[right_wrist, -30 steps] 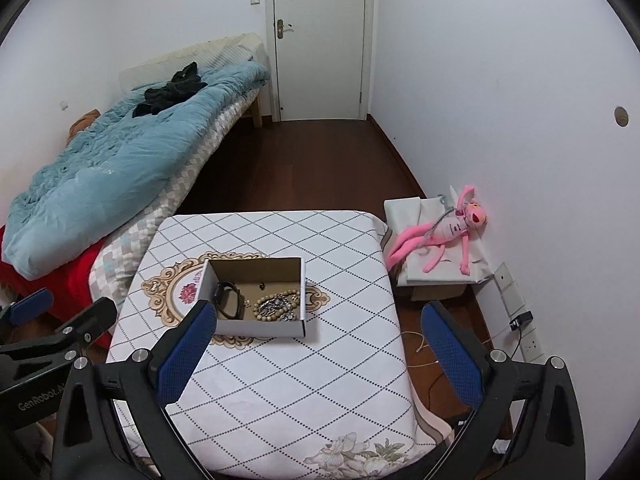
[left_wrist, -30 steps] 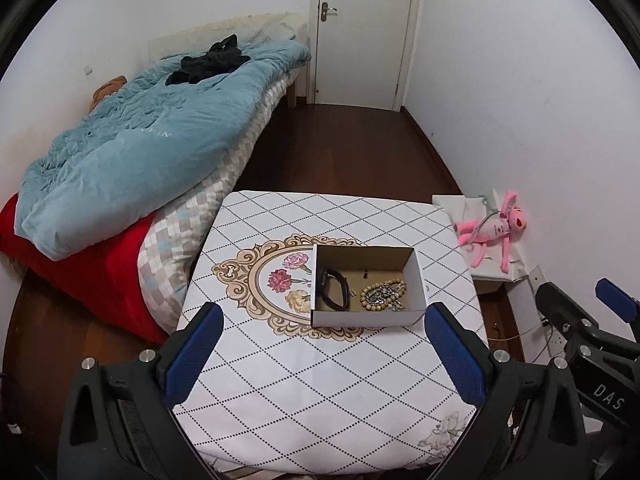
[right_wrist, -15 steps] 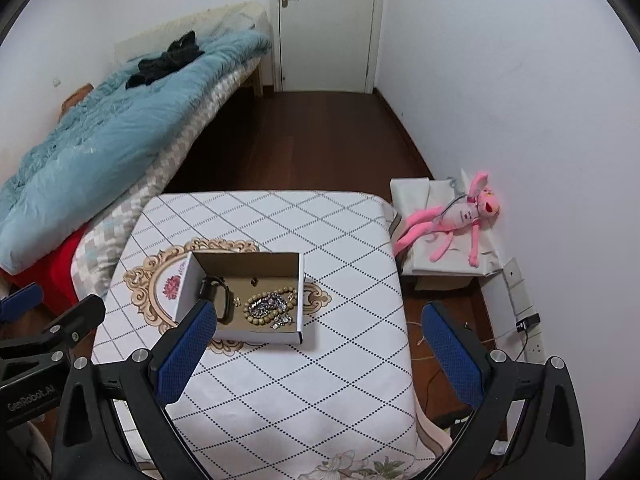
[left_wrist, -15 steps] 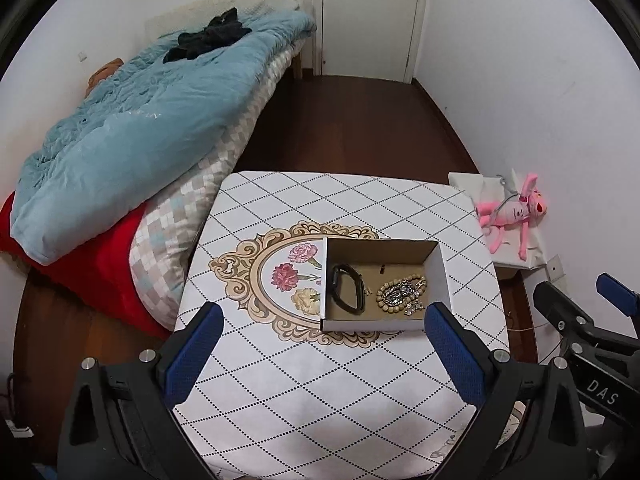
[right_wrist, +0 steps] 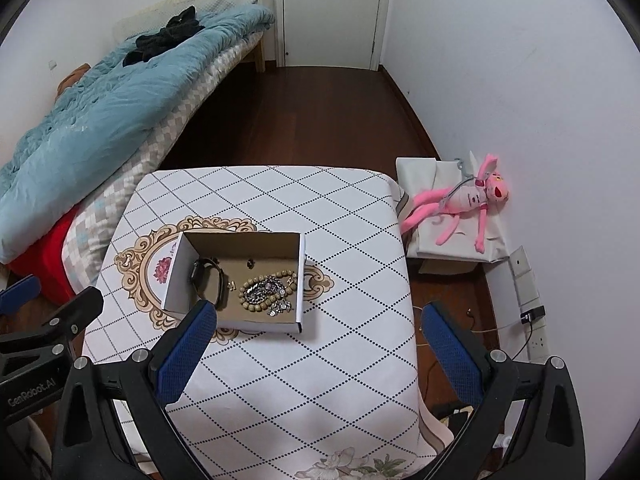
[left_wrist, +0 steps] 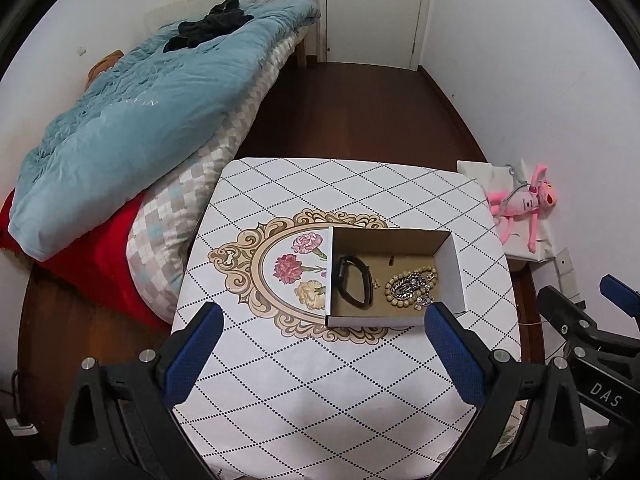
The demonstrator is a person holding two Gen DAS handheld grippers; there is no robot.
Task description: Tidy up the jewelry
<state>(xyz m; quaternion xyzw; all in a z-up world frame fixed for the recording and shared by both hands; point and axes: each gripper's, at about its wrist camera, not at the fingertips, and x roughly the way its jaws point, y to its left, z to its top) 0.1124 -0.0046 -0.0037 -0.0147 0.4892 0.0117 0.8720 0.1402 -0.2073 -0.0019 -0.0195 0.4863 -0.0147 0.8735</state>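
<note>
An open cardboard box (left_wrist: 450,272) (right_wrist: 176,276) sits on the table with the diamond-pattern cloth (left_wrist: 320,380) (right_wrist: 340,360). In it lie a black band (left_wrist: 354,282) (right_wrist: 208,280), a wooden bead bracelet (left_wrist: 404,284) (right_wrist: 260,292) tangled with a silver chain (left_wrist: 410,286) (right_wrist: 264,288), and small earrings (left_wrist: 376,282) (right_wrist: 232,286). My left gripper (left_wrist: 322,354) is open and empty, above the table's near half. My right gripper (right_wrist: 316,350) is open and empty, above the table to the right of the box.
A bed with a blue duvet (left_wrist: 132,120) (right_wrist: 100,116) stands left of the table. A pink plush toy (left_wrist: 524,204) (right_wrist: 464,204) lies on a white box by the right wall. A white door (left_wrist: 376,8) is at the far end of the wooden floor.
Both grippers have moved forward and tilted down toward the table. The box now looks larger and sits lower in both views. Both stay open.
</note>
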